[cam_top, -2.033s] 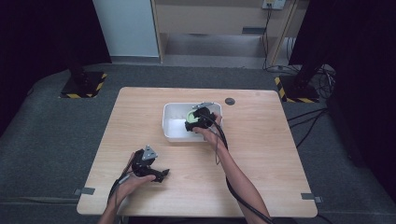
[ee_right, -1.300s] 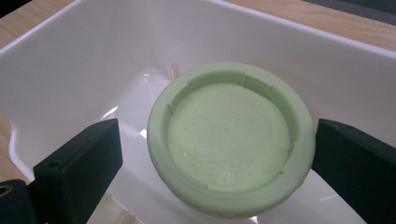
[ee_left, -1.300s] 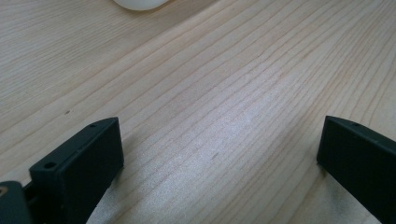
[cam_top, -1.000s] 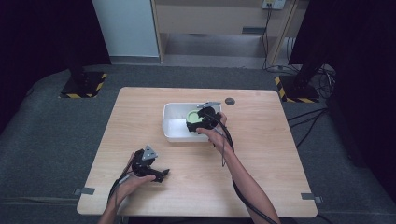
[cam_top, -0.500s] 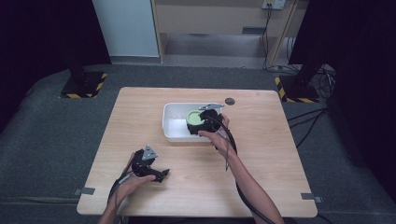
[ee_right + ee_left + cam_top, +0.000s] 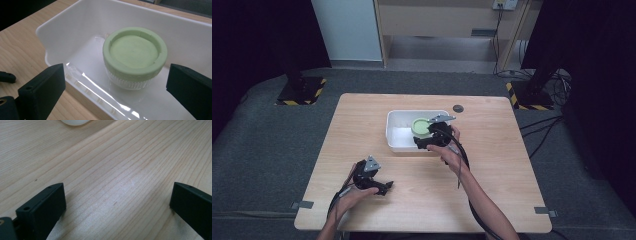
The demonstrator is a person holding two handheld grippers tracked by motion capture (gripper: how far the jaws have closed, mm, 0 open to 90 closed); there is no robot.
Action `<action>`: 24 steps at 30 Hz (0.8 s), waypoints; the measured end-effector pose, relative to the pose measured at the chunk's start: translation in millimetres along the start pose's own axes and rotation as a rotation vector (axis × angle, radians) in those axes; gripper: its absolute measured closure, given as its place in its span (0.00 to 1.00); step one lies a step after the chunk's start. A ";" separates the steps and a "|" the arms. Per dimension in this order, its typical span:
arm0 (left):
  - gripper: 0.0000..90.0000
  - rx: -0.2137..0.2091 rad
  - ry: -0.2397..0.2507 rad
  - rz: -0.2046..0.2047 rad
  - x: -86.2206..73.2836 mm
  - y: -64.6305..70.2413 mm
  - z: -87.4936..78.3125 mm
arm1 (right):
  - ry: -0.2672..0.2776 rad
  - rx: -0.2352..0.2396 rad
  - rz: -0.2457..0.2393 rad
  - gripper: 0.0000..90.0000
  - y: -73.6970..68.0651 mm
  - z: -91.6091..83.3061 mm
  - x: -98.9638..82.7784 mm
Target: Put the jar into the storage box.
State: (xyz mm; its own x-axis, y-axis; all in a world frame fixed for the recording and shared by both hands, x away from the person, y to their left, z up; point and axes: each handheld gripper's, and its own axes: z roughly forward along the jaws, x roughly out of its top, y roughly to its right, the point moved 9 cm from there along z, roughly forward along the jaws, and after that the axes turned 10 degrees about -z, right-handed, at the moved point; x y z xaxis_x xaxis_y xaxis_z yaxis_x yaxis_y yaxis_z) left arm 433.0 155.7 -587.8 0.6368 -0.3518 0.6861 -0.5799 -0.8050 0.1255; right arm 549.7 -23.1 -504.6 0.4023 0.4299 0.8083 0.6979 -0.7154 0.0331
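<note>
- Left gripper [image 6: 384,188] rests low on the wooden table [image 6: 492,200], near its front edge, its 2 jaws spread wide over bare wood.
- Right gripper [image 6: 422,142] is at the white bin [image 6: 397,142], jaws wide apart, gripping nothing.
- Green-lidded jar [image 6: 135,56] stands upright inside the bin.

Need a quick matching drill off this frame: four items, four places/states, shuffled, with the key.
Items:
1. green-lidded jar
2. white bin
3. left hand-held gripper
4. right hand-held gripper

Places/states:
A. open, low over bare wood at the near left of the table
B. standing upright inside the bin
C. open, at the bin's near wall, jaws either side of the jar in its own view
D. on the table, centre back

Pairs: 1-B, 2-D, 3-A, 4-C
</note>
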 end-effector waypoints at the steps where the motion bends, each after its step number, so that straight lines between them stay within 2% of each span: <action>1: 0.00 0.000 0.000 0.000 0.0 0.0 0.0 | 0.004 0.005 -0.005 0.03 -1.5 -1.1 -0.3; 10: 0.00 0.000 0.000 0.000 0.0 0.0 0.0 | 0.008 0.039 -0.023 0.03 -15.9 -7.4 -7.0; 24: 0.00 0.000 0.000 0.000 0.0 0.0 0.0 | 0.006 0.055 -0.047 0.03 -25.0 -18.4 -26.7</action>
State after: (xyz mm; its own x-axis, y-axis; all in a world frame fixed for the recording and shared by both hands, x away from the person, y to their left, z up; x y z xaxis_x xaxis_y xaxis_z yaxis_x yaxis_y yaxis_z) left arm 433.0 155.8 -587.8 0.6368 -0.3521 0.6860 -0.5800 -0.8049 0.1253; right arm 510.6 -26.8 -516.2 0.3648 0.4591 0.8100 0.7475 -0.6631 0.0392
